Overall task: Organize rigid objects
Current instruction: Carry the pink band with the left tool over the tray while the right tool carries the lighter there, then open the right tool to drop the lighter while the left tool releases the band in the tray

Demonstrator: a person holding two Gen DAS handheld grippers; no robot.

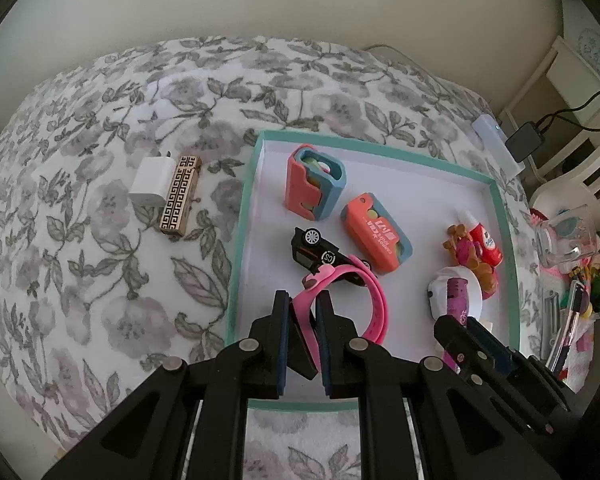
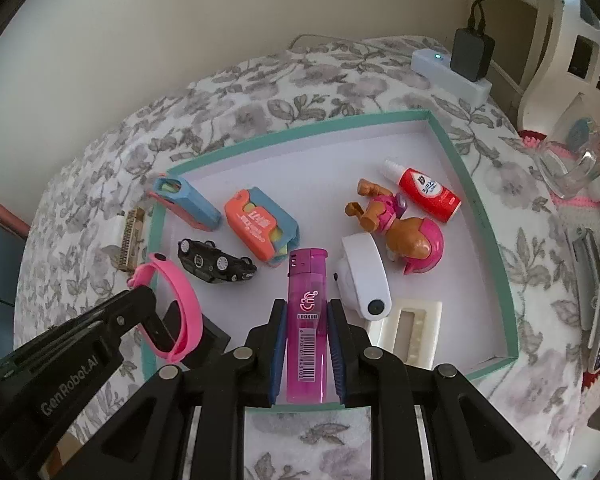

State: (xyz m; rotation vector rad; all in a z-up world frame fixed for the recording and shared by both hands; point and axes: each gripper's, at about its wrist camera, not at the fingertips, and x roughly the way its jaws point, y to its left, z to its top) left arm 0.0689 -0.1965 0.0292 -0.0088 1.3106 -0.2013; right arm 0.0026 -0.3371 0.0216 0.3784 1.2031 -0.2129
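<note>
Holding both loads over the teal-rimmed shallow tray (image 2: 482, 208), I have the right gripper (image 2: 306, 320), jaws clamped on a translucent purple plastic lighter (image 2: 306, 312), and the left gripper (image 1: 303, 316), jaws pinched on a pink silicone wristband (image 1: 374, 304). Both tilt down, I judge for dropping among the toys. Farther out, a white charger cube (image 1: 147, 184) waits on the floral bedspread (image 1: 100, 280).

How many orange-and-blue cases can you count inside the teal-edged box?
2. One orange-and-blue case stands near the teal-edged box's far left corner; the other case lies beside it, next to the black toy car. None appears hidden.
</note>
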